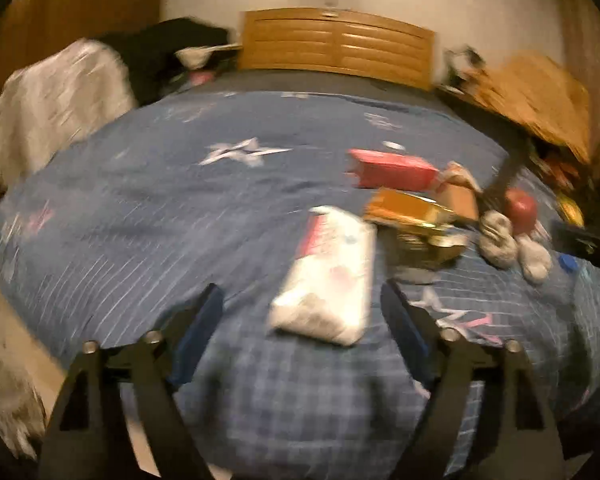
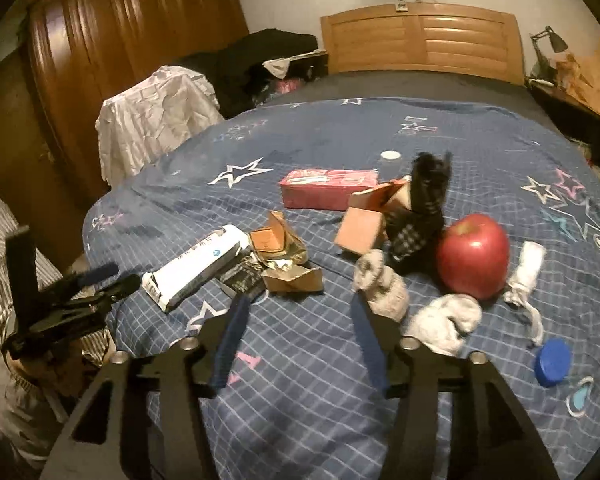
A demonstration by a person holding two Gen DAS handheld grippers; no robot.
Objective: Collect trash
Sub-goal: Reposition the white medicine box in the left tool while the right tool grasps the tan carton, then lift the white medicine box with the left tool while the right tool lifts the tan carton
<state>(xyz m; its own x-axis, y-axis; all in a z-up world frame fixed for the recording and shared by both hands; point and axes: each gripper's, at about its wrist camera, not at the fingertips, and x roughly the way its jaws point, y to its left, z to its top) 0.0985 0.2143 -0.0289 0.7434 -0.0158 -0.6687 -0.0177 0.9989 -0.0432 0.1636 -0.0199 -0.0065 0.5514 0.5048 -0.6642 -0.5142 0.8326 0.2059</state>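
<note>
We see the trash still scattered on the bed (image 2: 300, 420): a white packet (image 2: 198, 266) and crumpled gold wrapper (image 2: 284, 256) left of the apple (image 2: 473, 257), boxes behind it. Both our left gripper (image 1: 302, 312) and right gripper (image 2: 296, 342) gape empty; nothing looks collected.

Dim, warm yellowish indoor light, left wrist view smeared by motion blur across the bed (image 1: 140, 208) and white packet (image 1: 328, 276), right wrist view sharper, apple (image 2: 473, 255) showing a small highlight, fisheye bending and dark corners in both
</note>
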